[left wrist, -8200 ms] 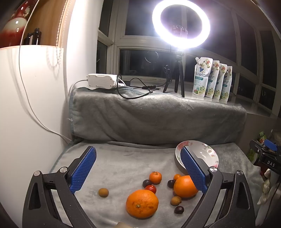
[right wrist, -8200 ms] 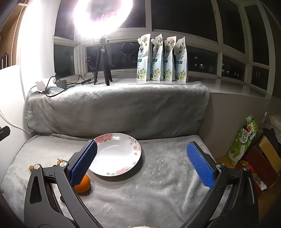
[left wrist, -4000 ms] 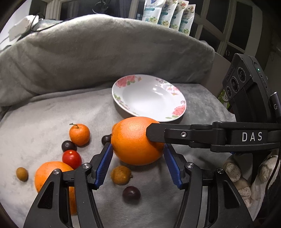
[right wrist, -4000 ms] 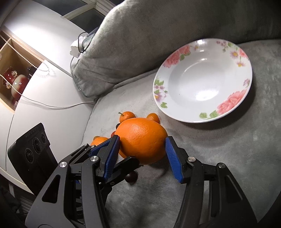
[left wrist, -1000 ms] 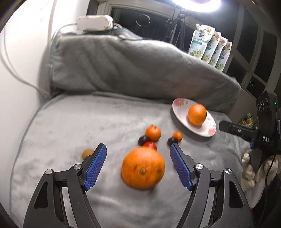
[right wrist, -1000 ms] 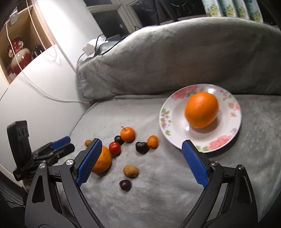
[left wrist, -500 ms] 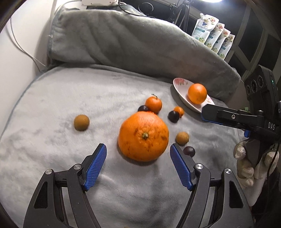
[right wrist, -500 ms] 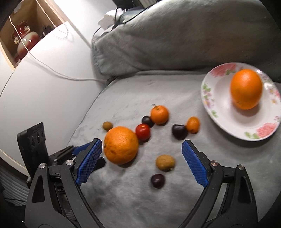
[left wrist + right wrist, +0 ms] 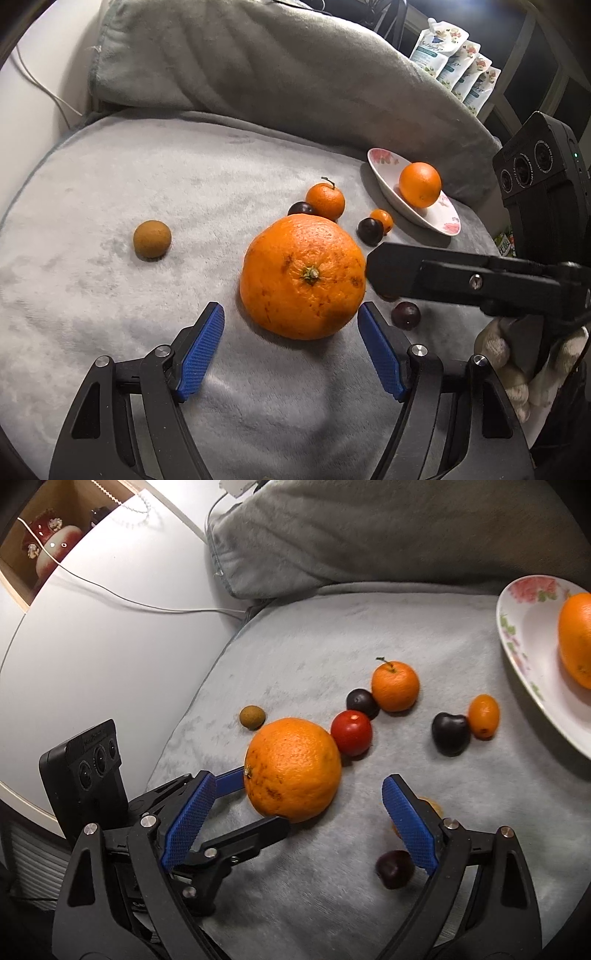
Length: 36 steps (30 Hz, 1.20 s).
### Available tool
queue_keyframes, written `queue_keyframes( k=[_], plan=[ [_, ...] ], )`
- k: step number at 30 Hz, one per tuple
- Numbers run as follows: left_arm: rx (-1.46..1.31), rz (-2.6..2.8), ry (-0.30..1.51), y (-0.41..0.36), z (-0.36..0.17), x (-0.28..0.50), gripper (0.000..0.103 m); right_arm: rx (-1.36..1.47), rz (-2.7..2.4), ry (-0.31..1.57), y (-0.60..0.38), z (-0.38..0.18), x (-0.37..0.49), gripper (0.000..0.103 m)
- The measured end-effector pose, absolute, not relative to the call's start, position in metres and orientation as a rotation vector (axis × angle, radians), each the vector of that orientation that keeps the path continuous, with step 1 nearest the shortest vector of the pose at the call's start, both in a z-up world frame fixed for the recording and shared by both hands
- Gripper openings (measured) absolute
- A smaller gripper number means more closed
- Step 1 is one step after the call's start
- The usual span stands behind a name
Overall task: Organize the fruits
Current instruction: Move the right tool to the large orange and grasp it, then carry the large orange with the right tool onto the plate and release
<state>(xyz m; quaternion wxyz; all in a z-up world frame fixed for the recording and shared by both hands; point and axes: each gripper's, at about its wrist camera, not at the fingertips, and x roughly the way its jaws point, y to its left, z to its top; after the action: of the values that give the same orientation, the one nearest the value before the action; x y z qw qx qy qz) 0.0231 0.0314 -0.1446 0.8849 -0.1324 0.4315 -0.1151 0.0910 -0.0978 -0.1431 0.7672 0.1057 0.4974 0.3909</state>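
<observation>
A big orange [image 9: 303, 277] lies on the grey blanket, also in the right wrist view [image 9: 291, 770]. My left gripper [image 9: 290, 350] is open just in front of it, its pads either side. My right gripper [image 9: 295, 823] is open and comes in from the right, one finger [image 9: 424, 273] by the orange's right side. A floral plate [image 9: 439, 218] holds a smaller orange [image 9: 420, 184]. A mandarin [image 9: 395, 686], red tomato [image 9: 351, 733], kumquat [image 9: 484, 716], dark plums [image 9: 450, 734] and brown longans [image 9: 152, 239] lie loose.
A rolled grey blanket [image 9: 295, 70] banks the back. A white wall with a cable [image 9: 110, 598] stands on the left. Drink pouches [image 9: 458, 70] stand on the sill at the back right.
Both grippers have moved closer to the big orange; it now sits larger between the left pads, and the right gripper's finger has come up beside it. Both remain open.
</observation>
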Motion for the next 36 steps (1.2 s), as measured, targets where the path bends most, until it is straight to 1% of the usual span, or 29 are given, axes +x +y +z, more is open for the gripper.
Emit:
queue_keyframes(
  k=[3, 6, 8, 10, 12, 15, 17, 18, 25, 36],
  plan=[
    [-0.281, -0.251, 0.901, 0.030, -0.147, 0.025, 0.075, 0.228, 0.858, 1.094, -0.094, -0.145, 0.092, 0.088],
    [-0.289, -0.258, 0.903, 0.031, -0.148, 0.024, 0.075, 0.230, 0.858, 1.103, -0.091, -0.148, 0.095, 0.087],
    [-0.296, -0.263, 0.904, 0.032, -0.149, 0.024, 0.075, 0.236, 0.860, 1.109, -0.090, -0.149, 0.096, 0.085],
    [-0.303, -0.269, 0.907, 0.032, -0.150, 0.025, 0.075, 0.237, 0.864, 1.121, -0.088, -0.152, 0.097, 0.079],
    [-0.305, -0.275, 0.909, 0.034, -0.150, 0.025, 0.075, 0.232, 0.866, 1.129, -0.087, -0.154, 0.098, 0.076],
    [-0.312, -0.284, 0.914, 0.033, -0.152, 0.027, 0.074, 0.230, 0.879, 1.143, -0.084, -0.157, 0.097, 0.067],
    [-0.317, -0.294, 0.913, 0.033, -0.153, 0.028, 0.073, 0.227, 0.878, 1.139, -0.083, -0.158, 0.096, 0.067],
    [-0.316, -0.295, 0.911, 0.033, -0.153, 0.029, 0.069, 0.225, 0.877, 1.138, -0.083, -0.157, 0.096, 0.067],
    [-0.291, -0.295, 0.898, 0.027, -0.149, 0.026, 0.069, 0.221, 0.876, 1.128, -0.084, -0.155, 0.094, 0.066],
    [-0.257, -0.321, 0.849, 0.011, -0.130, 0.030, 0.068, 0.226, 0.856, 1.055, -0.104, -0.132, 0.089, 0.066]
  ],
)
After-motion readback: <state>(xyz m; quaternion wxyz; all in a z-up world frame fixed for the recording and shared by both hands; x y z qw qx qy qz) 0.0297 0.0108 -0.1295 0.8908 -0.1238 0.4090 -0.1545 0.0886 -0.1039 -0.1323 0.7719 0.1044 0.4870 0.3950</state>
